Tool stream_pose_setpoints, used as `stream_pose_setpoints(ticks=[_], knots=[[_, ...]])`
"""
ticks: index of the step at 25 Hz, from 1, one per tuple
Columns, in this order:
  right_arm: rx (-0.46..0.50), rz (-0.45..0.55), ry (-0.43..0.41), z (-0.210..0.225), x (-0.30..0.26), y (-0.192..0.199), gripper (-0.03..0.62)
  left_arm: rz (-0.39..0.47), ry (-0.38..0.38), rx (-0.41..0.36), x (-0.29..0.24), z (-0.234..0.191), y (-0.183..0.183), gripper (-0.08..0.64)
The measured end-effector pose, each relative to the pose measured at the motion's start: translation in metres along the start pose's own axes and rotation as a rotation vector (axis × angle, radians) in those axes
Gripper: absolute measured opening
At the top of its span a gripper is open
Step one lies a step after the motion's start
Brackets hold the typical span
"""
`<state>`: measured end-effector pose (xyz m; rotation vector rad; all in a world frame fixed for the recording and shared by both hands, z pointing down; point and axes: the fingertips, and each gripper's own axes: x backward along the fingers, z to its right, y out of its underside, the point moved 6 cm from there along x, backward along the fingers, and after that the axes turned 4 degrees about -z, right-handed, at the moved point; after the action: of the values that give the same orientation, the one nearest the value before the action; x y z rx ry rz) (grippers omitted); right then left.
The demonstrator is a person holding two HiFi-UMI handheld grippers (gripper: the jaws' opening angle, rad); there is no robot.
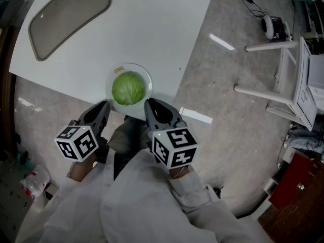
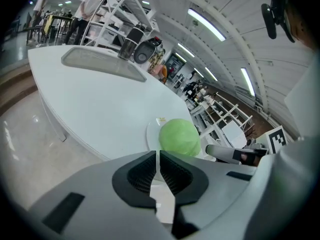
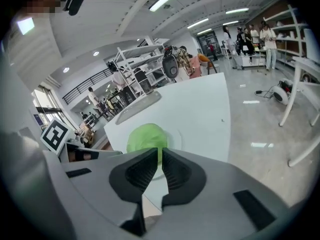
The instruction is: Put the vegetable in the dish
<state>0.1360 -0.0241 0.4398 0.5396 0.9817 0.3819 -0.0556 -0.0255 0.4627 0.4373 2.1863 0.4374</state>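
A round green cabbage (image 1: 128, 88) lies in a shallow white dish (image 1: 147, 78) at the near edge of the white table (image 1: 152, 29). My left gripper (image 1: 105, 105) hovers just short of the dish on its near left, jaws shut with nothing between them. Just short of the dish on its near right is my right gripper (image 1: 150, 103), also shut and empty. In the left gripper view the cabbage (image 2: 180, 136) sits beyond the closed left gripper (image 2: 158, 156). From the right gripper view the cabbage (image 3: 146, 135) shows just past the closed right gripper (image 3: 160, 154).
A grey oval tray (image 1: 68, 16) lies at the table's far left. A white metal frame (image 1: 283, 75) stands on the floor to the right, with white strips (image 1: 196, 115) and cables (image 1: 253, 6) on the floor. People stand far off by shelving.
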Motion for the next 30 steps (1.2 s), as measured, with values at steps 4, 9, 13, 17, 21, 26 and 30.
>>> stream_pose_setpoints(ticks=[4,9,13,17,21,26,30], knots=[[-0.119,0.001,-0.031,0.009,-0.006,-0.001,0.017,-0.018,-0.016,0.018,-0.007,-0.004,0.001,0.009],[-0.136,-0.037,-0.017,0.016,-0.015,0.001,0.018,-0.026,-0.009,0.028,-0.012,-0.006,-0.002,0.037],[-0.148,-0.042,0.003,0.017,-0.019,-0.001,0.039,-0.033,-0.004,0.058,-0.013,-0.009,-0.003,0.067],[-0.159,-0.062,0.04,0.022,-0.022,0.001,0.092,-0.044,0.005,0.065,-0.014,-0.009,-0.002,0.072],[-0.172,-0.075,0.058,0.026,-0.023,0.004,0.103,-0.048,0.006,0.058,-0.016,-0.008,-0.005,0.074],[-0.186,-0.086,0.059,0.026,-0.025,0.009,0.115,-0.041,0.008,0.098,-0.017,-0.007,-0.005,0.082],[-0.197,-0.096,0.056,0.027,-0.027,0.01,0.115,-0.039,0.012,0.102,-0.019,-0.005,-0.006,0.083]])
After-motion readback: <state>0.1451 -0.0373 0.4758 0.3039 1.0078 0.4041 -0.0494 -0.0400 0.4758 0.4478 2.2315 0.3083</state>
